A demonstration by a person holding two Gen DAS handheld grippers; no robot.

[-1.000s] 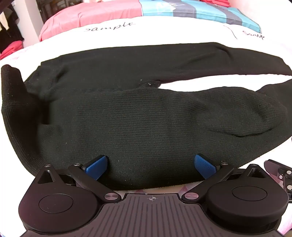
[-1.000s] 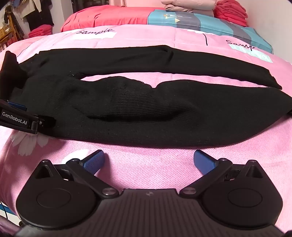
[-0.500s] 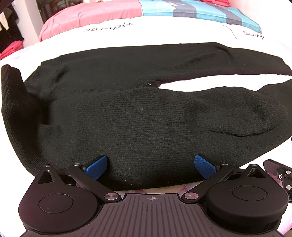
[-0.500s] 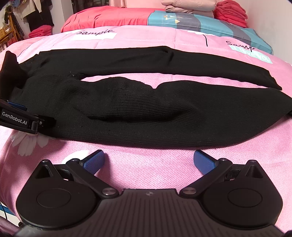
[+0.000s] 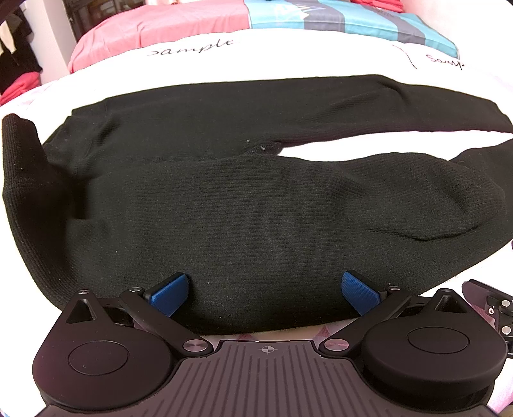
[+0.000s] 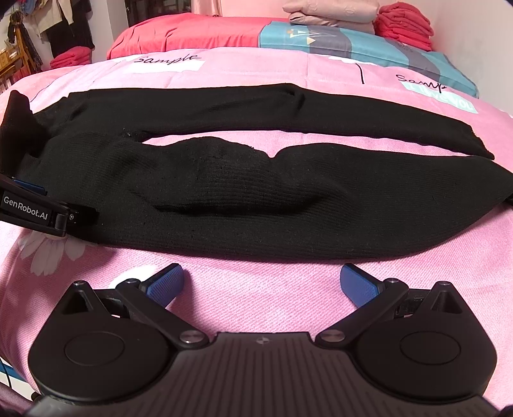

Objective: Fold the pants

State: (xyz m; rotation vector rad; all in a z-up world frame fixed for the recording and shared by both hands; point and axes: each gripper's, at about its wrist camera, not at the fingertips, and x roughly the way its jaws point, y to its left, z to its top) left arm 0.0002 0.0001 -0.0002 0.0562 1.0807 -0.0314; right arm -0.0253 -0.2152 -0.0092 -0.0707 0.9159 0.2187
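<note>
Black knit pants (image 5: 256, 205) lie spread across the pink bed, waist at the left, both legs running to the right with a gap between them. My left gripper (image 5: 264, 293) is open, its blue pads (image 5: 170, 293) straddling the near edge of the near leg close to the waist. In the right wrist view the pants (image 6: 256, 205) lie ahead, and my right gripper (image 6: 261, 284) is open over bare sheet just short of the near leg's edge. The left gripper (image 6: 38, 211) shows at the left there, at the waist end.
The pink bedsheet (image 6: 256, 282) with "Sample" lettering covers the bed. A red and blue striped quilt (image 6: 320, 38) lies at the far end, with folded beige and red clothes (image 6: 400, 22) on it. Clothes hang at the far left (image 6: 32, 32).
Nothing much differs; both grippers stay open and nearly still, and the pants lie as before.
</note>
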